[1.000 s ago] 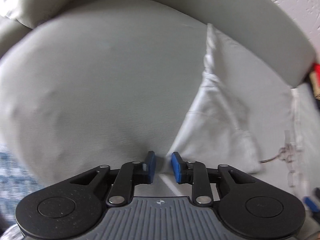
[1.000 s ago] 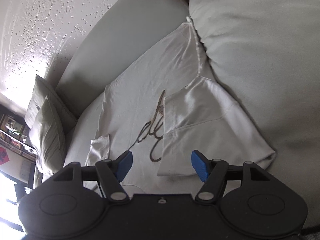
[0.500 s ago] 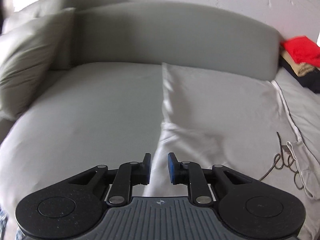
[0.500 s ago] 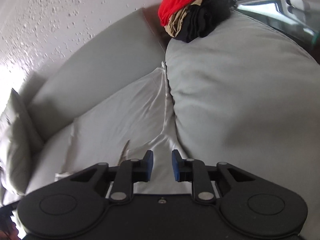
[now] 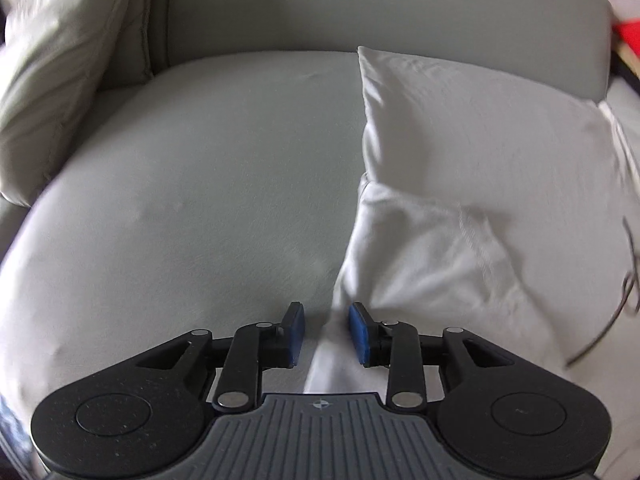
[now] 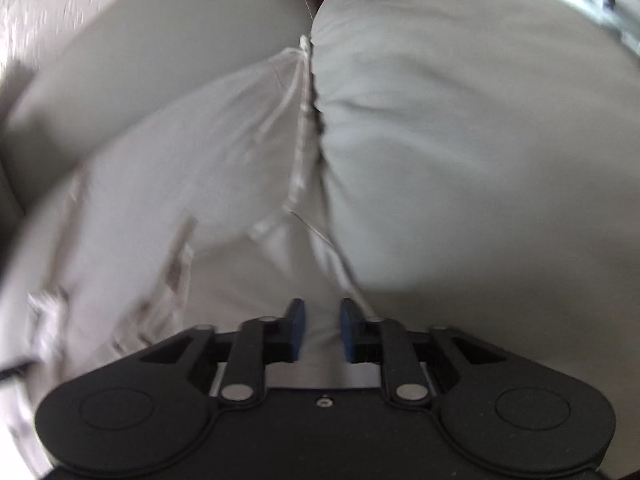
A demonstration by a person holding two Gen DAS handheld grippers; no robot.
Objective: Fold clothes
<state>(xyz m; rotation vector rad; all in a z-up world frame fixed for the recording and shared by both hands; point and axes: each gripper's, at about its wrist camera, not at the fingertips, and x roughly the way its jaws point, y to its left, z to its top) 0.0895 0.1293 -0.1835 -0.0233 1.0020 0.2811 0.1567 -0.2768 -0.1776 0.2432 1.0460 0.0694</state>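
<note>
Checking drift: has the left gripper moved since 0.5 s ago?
Yes. The left gripper has shifted rightward and closer to the sofa backrest; the cushion now looms larger at left.

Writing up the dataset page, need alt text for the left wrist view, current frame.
The left gripper pinches an edge of a white garment between its blue pads, the cloth spread over the right side of a grey sofa seat. A grey cushion leans in the far left corner against the backrest.
</note>
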